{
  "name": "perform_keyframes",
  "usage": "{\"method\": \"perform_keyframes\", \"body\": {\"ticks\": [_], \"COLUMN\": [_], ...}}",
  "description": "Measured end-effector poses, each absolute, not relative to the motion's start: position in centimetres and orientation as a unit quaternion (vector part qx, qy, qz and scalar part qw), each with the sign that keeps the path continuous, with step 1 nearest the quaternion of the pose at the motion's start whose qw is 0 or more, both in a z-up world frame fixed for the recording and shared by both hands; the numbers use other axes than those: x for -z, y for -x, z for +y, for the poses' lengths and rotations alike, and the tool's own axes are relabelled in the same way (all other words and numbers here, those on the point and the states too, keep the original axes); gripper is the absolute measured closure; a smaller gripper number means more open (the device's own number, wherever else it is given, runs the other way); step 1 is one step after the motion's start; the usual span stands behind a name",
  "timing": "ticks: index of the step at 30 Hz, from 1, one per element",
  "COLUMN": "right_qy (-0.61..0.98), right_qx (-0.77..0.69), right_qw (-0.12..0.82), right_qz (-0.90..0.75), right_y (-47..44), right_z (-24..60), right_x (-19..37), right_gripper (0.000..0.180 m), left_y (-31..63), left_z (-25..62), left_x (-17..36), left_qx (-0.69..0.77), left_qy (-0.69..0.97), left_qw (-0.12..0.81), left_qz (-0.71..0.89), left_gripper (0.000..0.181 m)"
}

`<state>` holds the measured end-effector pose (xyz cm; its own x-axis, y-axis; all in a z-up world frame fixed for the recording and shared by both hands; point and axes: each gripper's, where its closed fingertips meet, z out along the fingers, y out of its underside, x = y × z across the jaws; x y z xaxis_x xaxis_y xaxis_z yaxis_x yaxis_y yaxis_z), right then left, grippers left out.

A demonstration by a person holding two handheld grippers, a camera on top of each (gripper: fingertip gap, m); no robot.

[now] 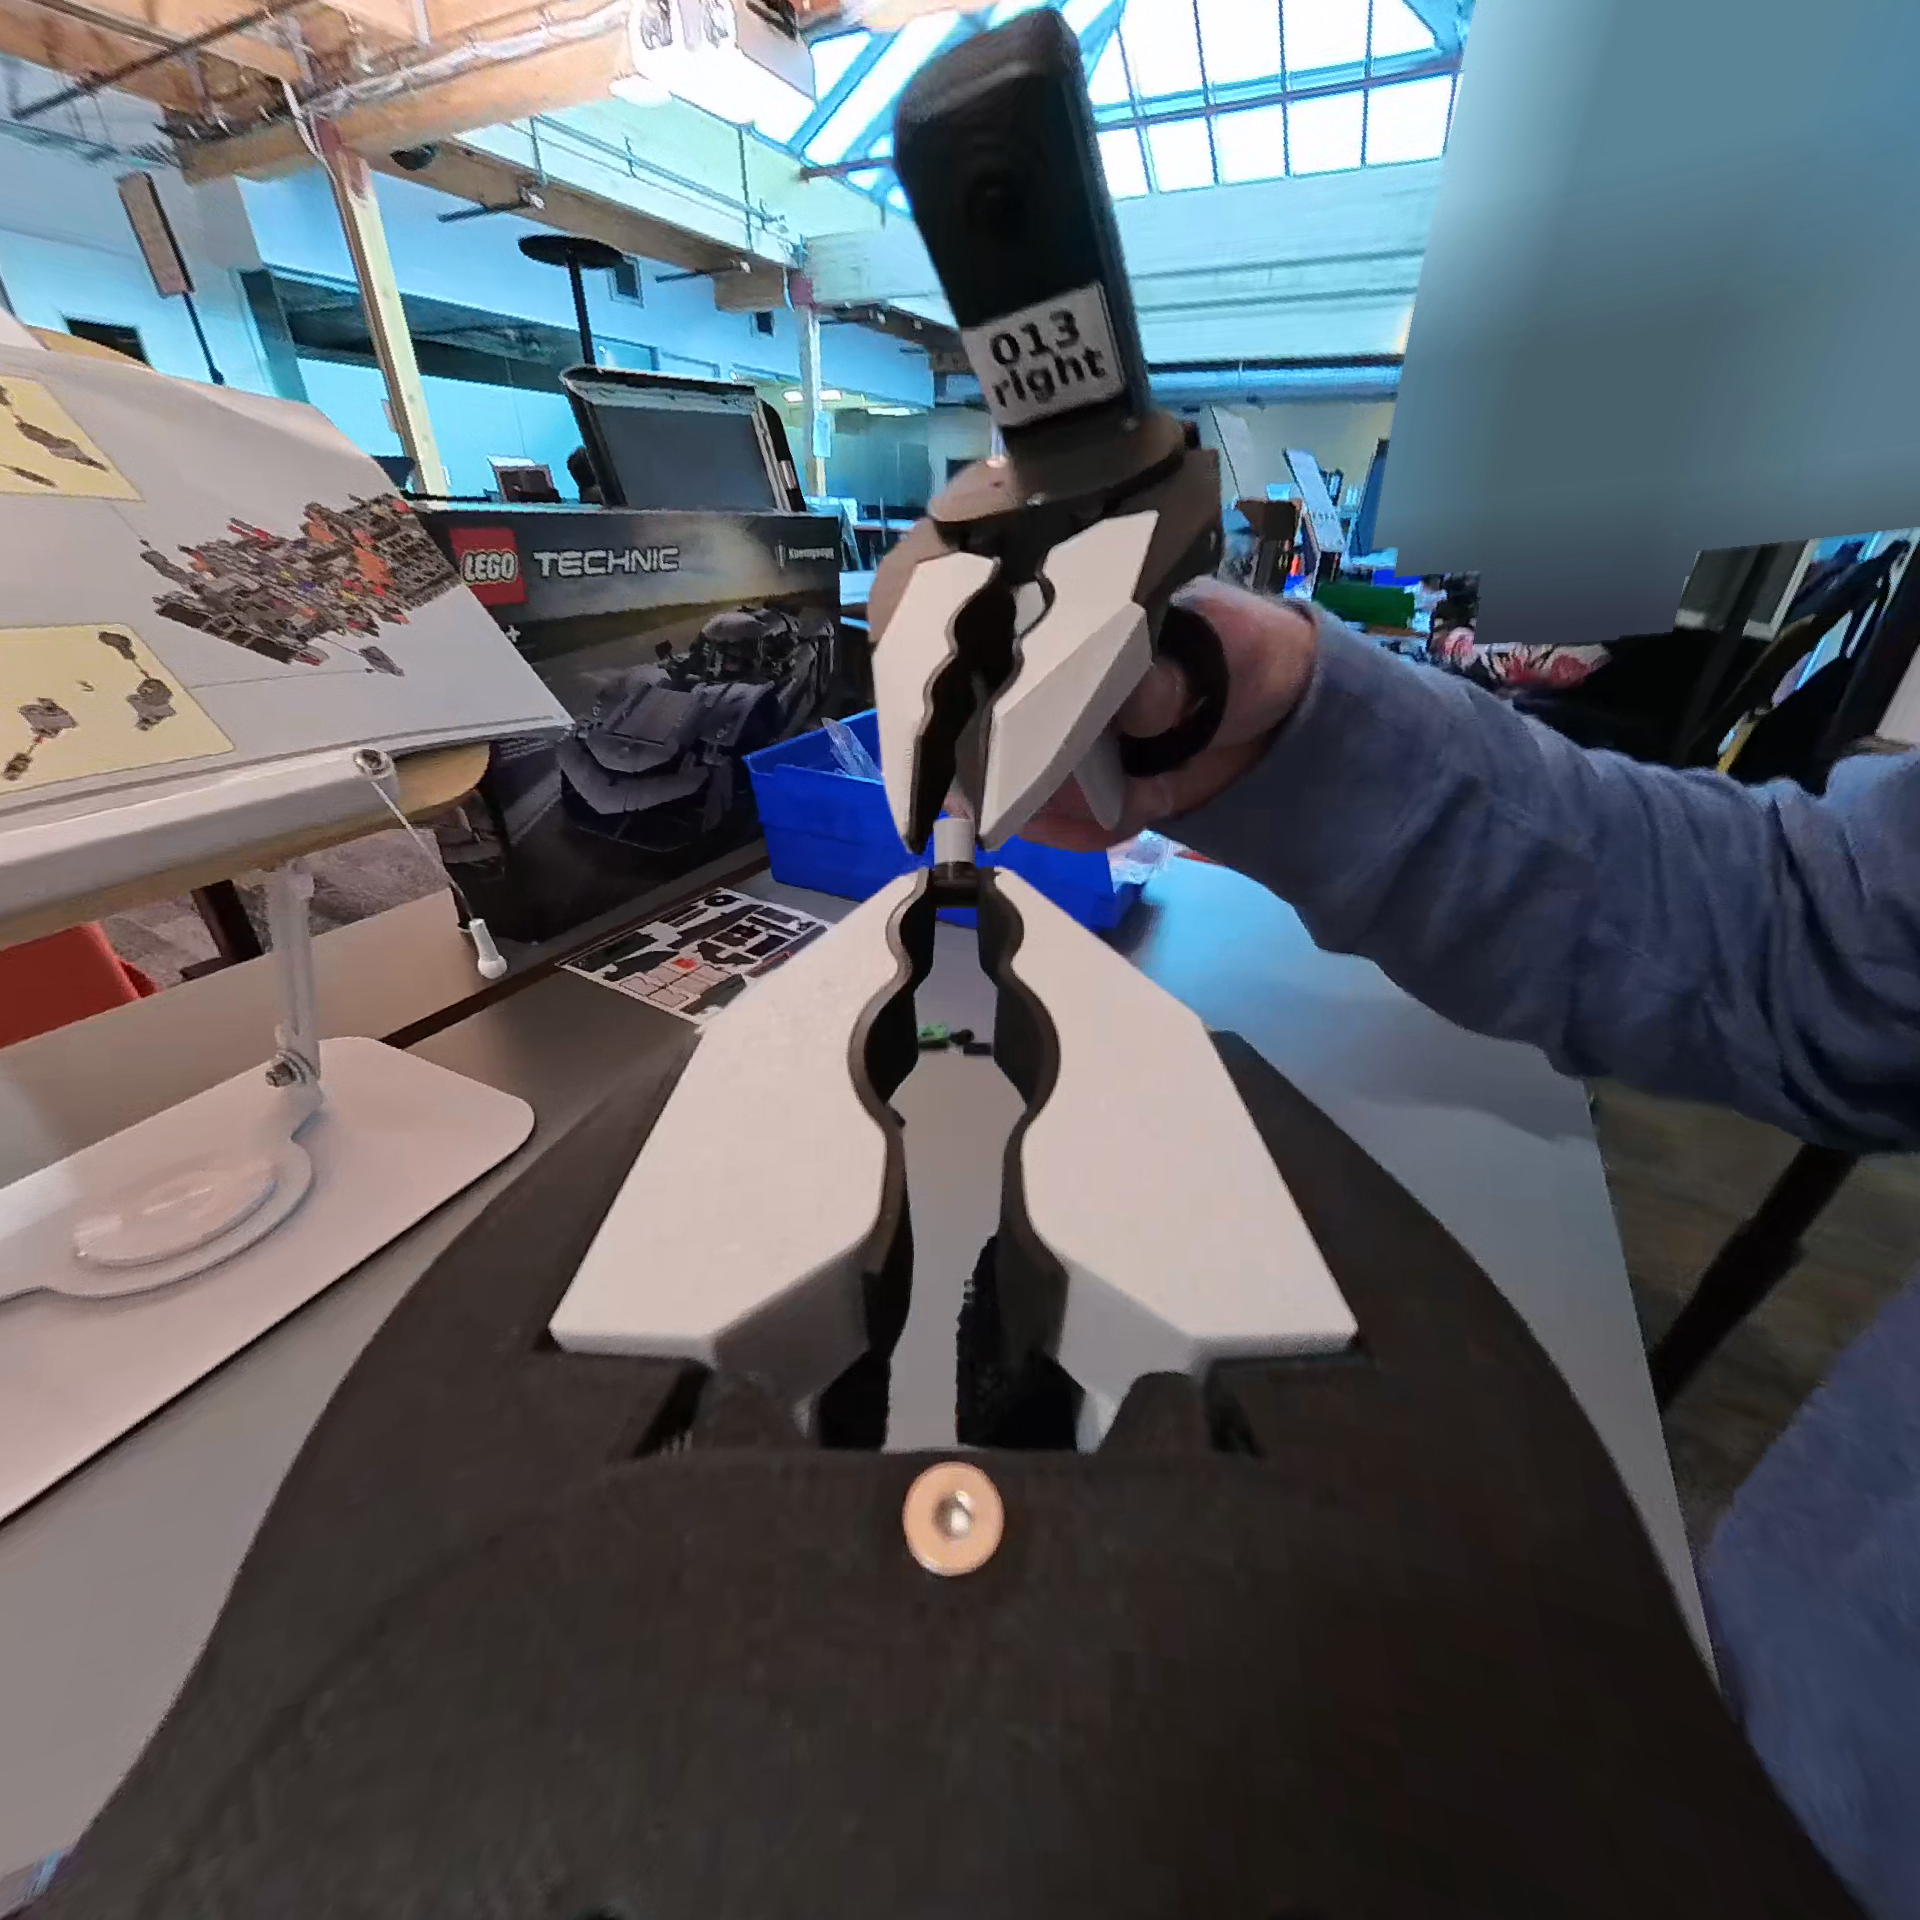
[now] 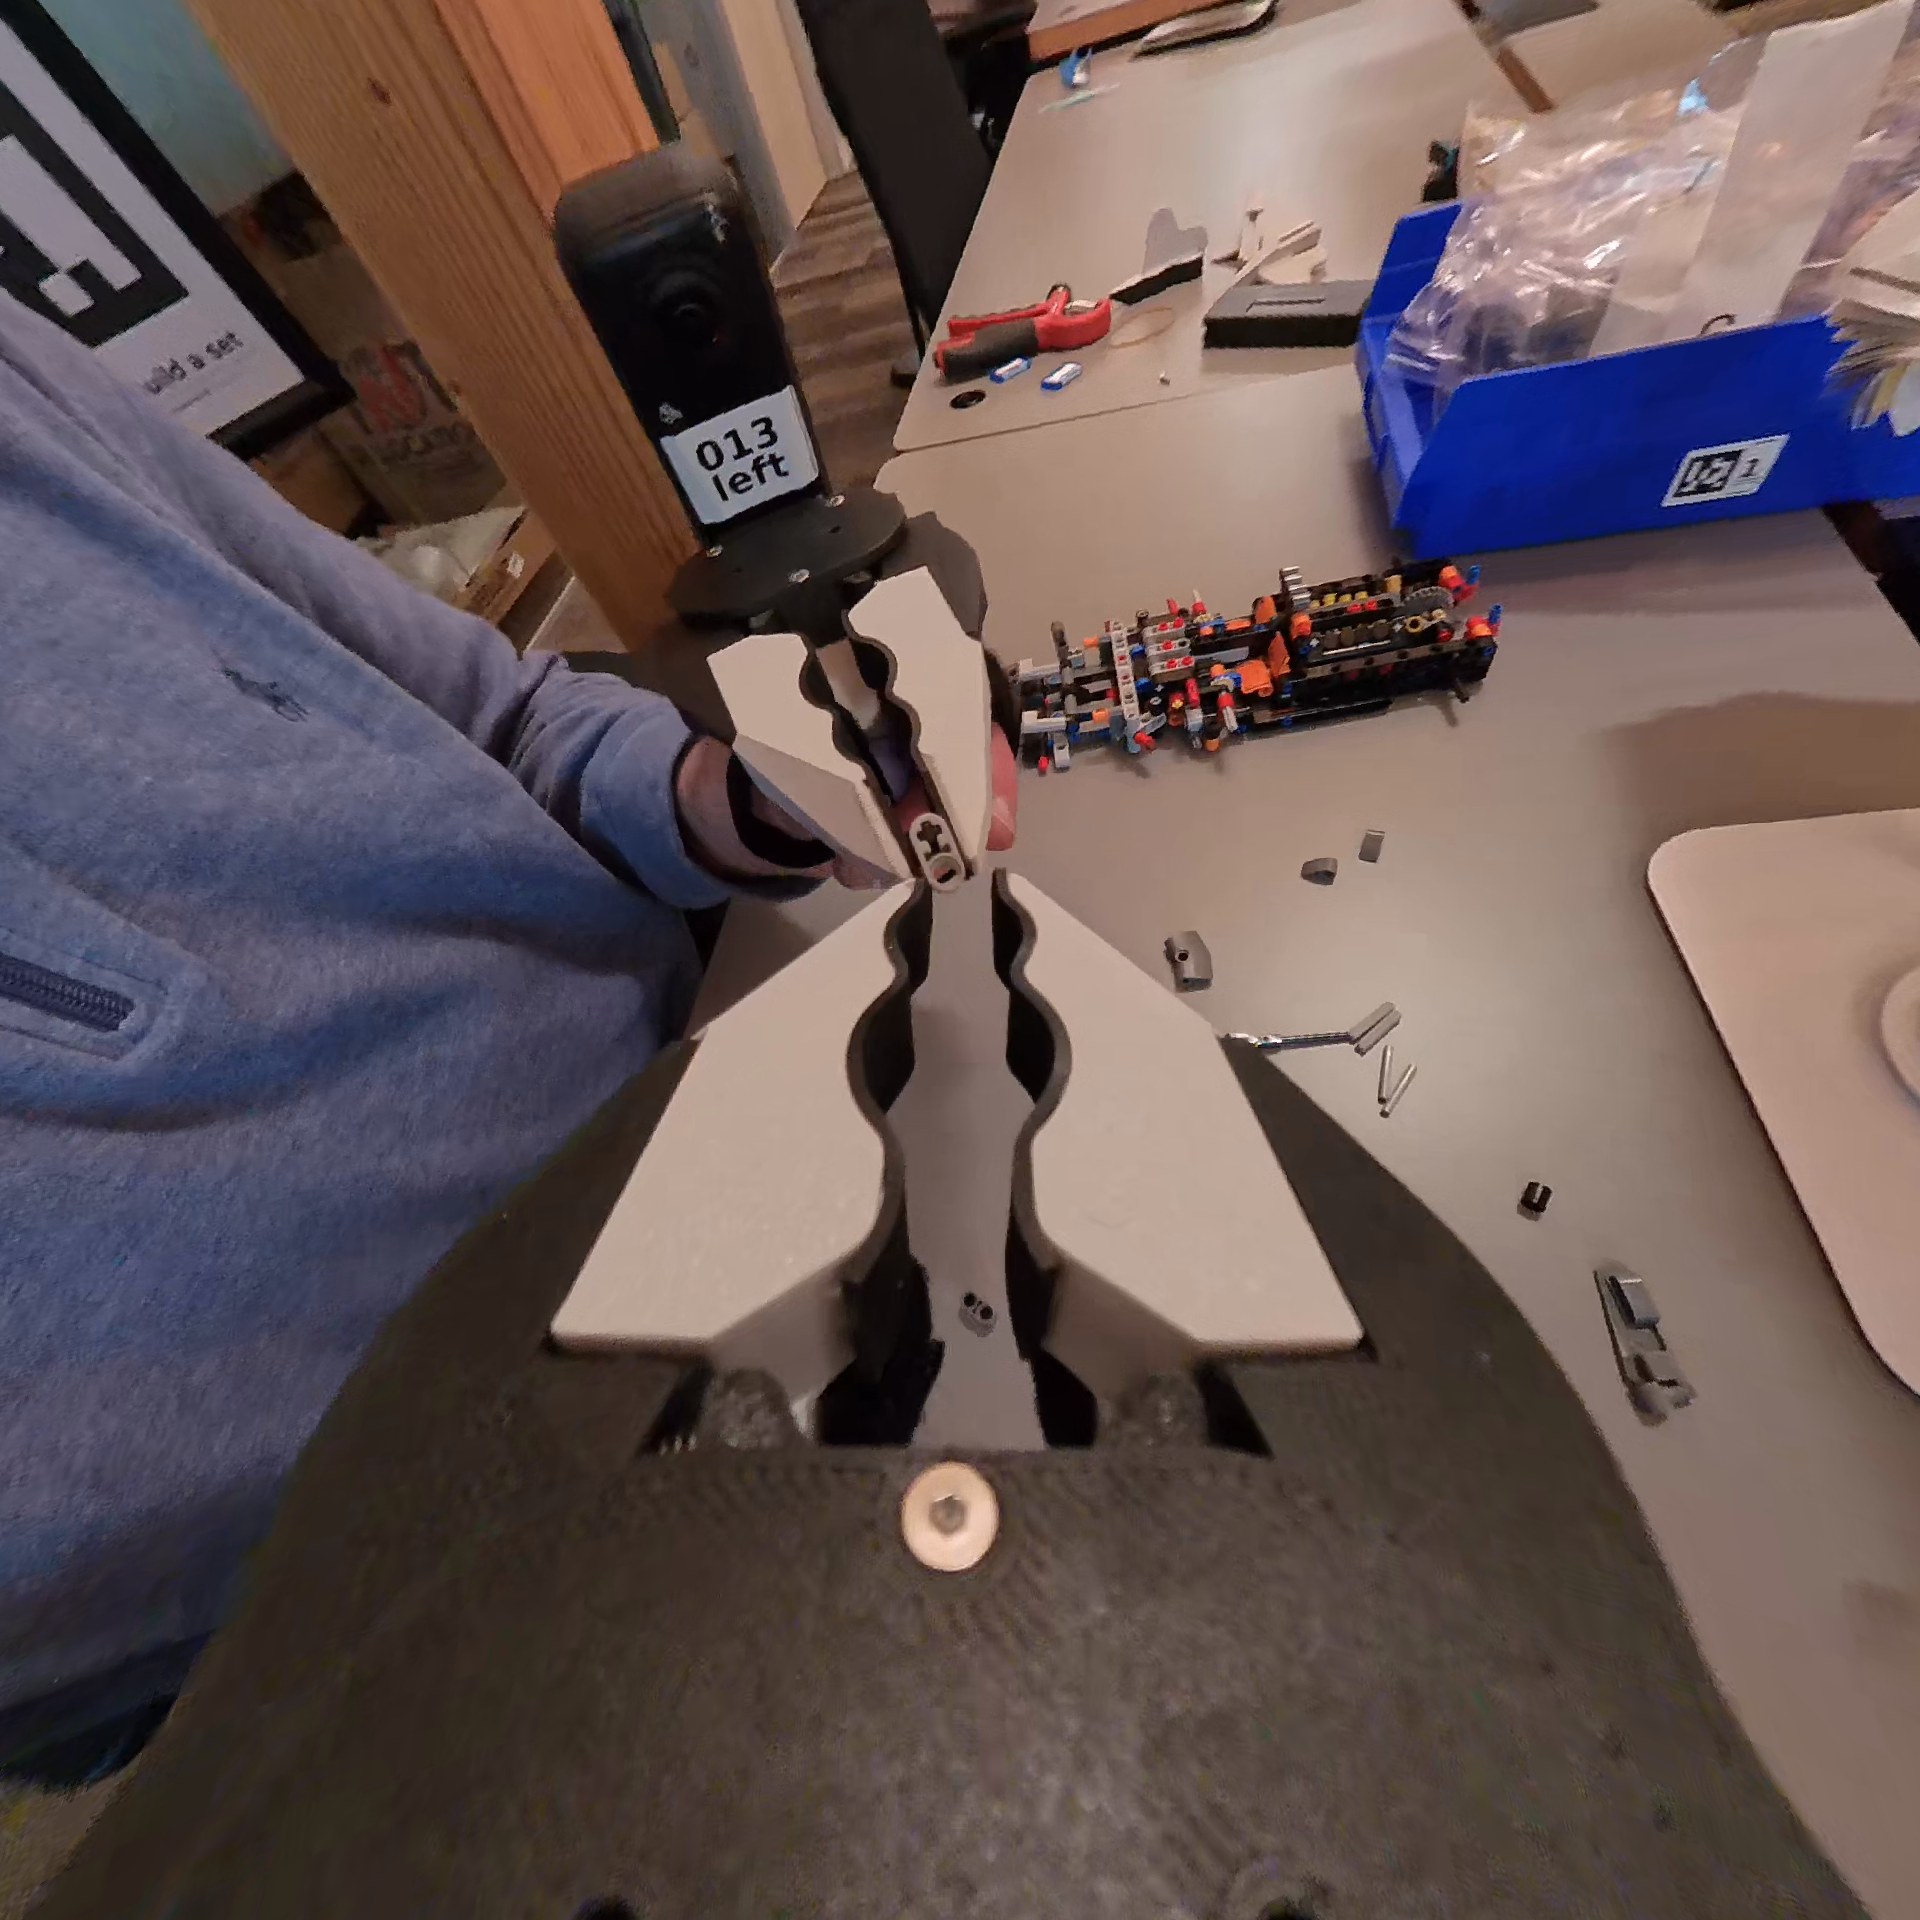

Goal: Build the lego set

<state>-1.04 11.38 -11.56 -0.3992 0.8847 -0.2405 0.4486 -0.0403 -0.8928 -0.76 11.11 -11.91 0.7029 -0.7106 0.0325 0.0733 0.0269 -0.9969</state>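
Beyond the right tool [image 2: 951, 883], the long multicoloured brick-built lego chassis [image 2: 1257, 660] lies on the grey table [image 2: 1558, 935], loose grey pieces scattered nearer. The left tool [image 1: 956, 878], tip to tip with the right, pinches a small grey holed lego connector [image 2: 938, 852]. The right tool grips a small white pin [image 1: 956, 836].

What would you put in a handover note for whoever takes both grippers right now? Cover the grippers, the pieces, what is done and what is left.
Left gripper: shut on a small grey connector, held up off the table.
Right gripper: tips are at the connector's free end; whether it grips anything cannot be told.
Pieces: the partly built chassis lies on the table; loose grey parts lie nearer; bagged parts sit in the blue bin; the instruction booklet is open on its stand.
Done: chassis partly assembled, connector picked up.
Left: probably fit this connector, then continue by the booklet.
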Motion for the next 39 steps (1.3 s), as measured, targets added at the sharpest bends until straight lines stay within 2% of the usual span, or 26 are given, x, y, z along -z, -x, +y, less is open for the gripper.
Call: {"method": "perform_keyframes", "body": {"ticks": [6, 11, 16, 25, 31, 39], "right_qy": [0.523, 0.506, 0.478, 0.416, 0.389, 0.398], "right_qx": [-0.496, -0.474, -0.406, -0.242, -0.136, -0.127], "right_qw": [0.278, 0.335, 0.409, 0.536, 0.574, 0.570], "right_qz": [-0.635, -0.638, -0.663, -0.693, -0.708, -0.708], "right_y": [0.5, 0.1, -0.3, 0.0, 0.5, 0.1], "right_z": [12.3, 12.0, 12.1, 11.8, 11.9, 11.8], "right_x": [11.0, 10.7, 10.8, 10.3, 10.8, 11.5], "right_gripper": [0.165, 0.165, 0.164, 0.164, 0.171, 0.173], "left_y": [0.9, 0.7, 0.5, -0.4, -0.6, -0.9], "left_z": [11.4, 11.5, 11.6, 11.6, 11.4, 11.3], "left_x": [11.7, 11.1, 10.6, 10.7, 10.4, 11.0], "left_qx": [0.310, 0.387, 0.488, 0.529, 0.574, 0.576], "left_qy": [0.632, 0.615, 0.587, 0.577, 0.561, 0.569], "left_qw": [0.672, 0.657, 0.624, 0.603, 0.582, 0.570], "left_qz": [0.231, 0.201, 0.164, 0.150, 0.132, 0.138], "left_gripper": [0.175, 0.175, 0.176, 0.176, 0.176, 0.176]}}
